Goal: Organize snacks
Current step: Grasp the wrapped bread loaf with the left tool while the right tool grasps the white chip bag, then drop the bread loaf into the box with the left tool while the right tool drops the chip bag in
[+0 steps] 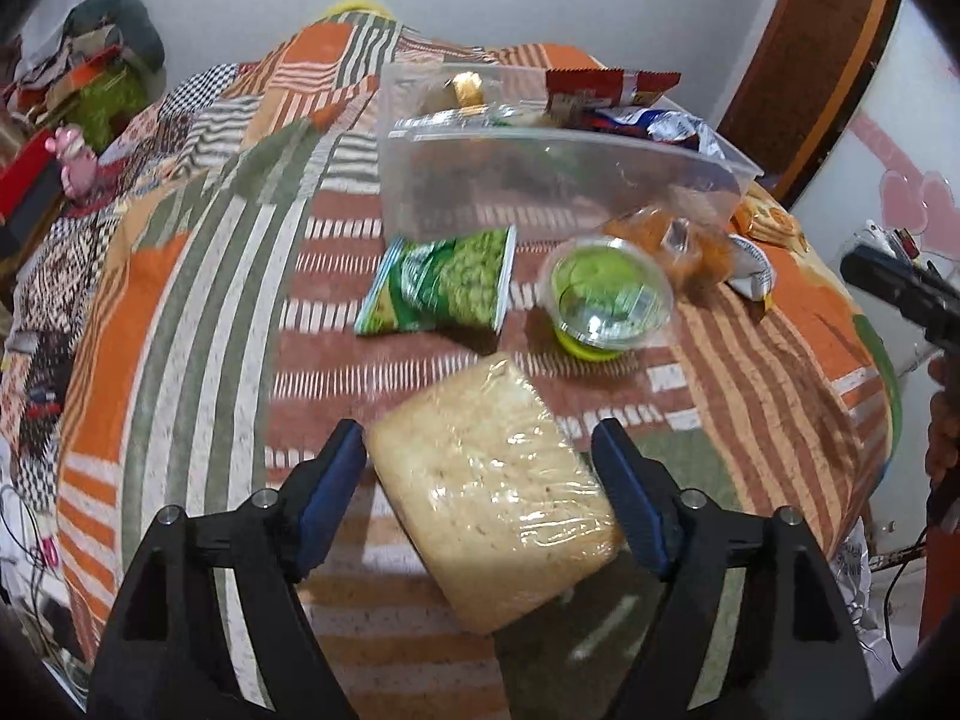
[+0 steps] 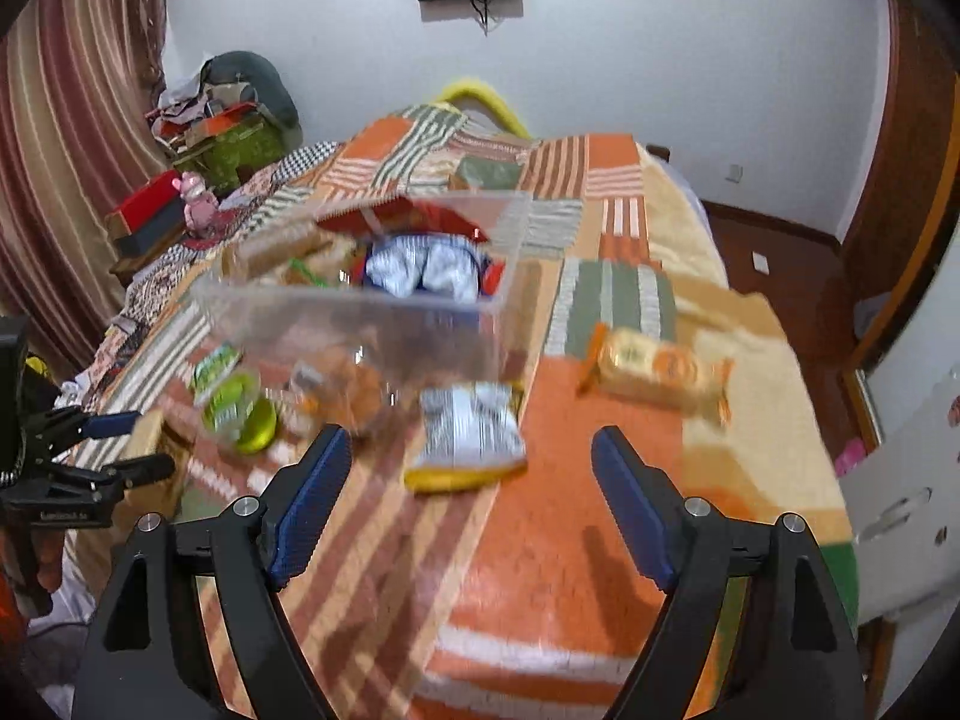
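— Looking along the left gripper (image 1: 480, 480), what did we have between our fingers?

— We had a pale, blocky pack of noodles in crinkled clear wrap (image 1: 498, 492). Our blue ribbed pads stood wide on either side of it; whether they pressed it we could not tell. Past it lay a glossy green pea packet (image 1: 441, 282), flat and pillow-shaped, and a round clear cup with a green lid (image 1: 606, 297), the two near each other but apart. A crumpled orange bag (image 1: 678, 243) touched the front wall of the clear plastic bin (image 1: 540, 180).

— And the bin itself?

— Rectangular and thin-walled, with a red wrapper (image 1: 600, 87) and a silvery blue one (image 1: 654, 126) showing inside. Everything sat on the woven patchwork bedspread (image 1: 198, 312), with open striped cloth to our left.

— What did we see from the right side?

— Our right gripper (image 2: 471, 501) hung with its fingers spread wide and nothing between them. Just ahead lay a white-and-silver pouch with a yellow edge (image 2: 465, 441), and further right a long orange biscuit pack (image 2: 657, 375), well apart from the bin (image 2: 360, 318). Bare orange cloth stretched below us, and the bed's edge dropped away at right.
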The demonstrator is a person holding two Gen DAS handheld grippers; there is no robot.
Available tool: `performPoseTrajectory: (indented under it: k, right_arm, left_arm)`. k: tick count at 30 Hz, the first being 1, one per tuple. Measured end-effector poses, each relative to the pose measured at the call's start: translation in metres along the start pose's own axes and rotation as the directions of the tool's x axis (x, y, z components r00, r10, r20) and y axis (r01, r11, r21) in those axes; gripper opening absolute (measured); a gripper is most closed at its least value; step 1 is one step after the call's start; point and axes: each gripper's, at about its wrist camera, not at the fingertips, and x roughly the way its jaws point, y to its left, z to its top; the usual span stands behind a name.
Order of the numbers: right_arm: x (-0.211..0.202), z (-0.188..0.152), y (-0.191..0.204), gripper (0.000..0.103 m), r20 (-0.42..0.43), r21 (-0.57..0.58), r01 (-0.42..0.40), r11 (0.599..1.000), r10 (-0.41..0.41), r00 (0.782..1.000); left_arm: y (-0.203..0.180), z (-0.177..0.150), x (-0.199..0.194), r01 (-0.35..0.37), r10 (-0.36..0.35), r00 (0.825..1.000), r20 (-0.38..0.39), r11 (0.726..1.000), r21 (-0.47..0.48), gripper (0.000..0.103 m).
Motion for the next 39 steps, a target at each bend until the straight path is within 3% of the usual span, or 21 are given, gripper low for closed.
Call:
performPoseTrajectory:
  k: [10, 15, 20, 26, 39]
  right_arm:
    - [0.021, -0.006, -0.003, 0.080, -0.051, 0.010, -0.008, 1.000, 0.008, 0.999]
    - [0.039, 0.000, -0.003, 0.080, -0.076, 0.008, -0.008, 1.000, 0.009, 0.997]
    - [0.058, 0.005, -0.006, 0.077, -0.106, 0.010, 0.000, 1.000, 0.001, 0.994]
    - [0.075, 0.002, -0.011, 0.054, -0.165, 0.040, -0.026, 0.999, 0.032, 0.986]
    - [0.033, -0.003, -0.009, 0.049, -0.076, -0.007, 0.015, 1.000, -0.016, 0.997]
  left_arm:
    - [0.021, -0.015, 0.011, -0.009, 0.008, 1.000, -0.024, 0.998, -0.065, 0.080]
    - [0.024, -0.013, 0.011, -0.026, 0.026, 1.000, 0.002, 0.999, -0.048, 0.056]
    - [0.027, -0.007, 0.013, -0.037, 0.038, 0.999, 0.011, 0.999, -0.033, 0.056]
    - [0.029, 0.004, 0.007, -0.025, 0.027, 0.999, 0.046, 0.999, -0.044, 0.056]
    - [0.014, 0.042, -0.026, -0.013, 0.015, 0.987, 0.159, 1.000, -0.014, 0.056]
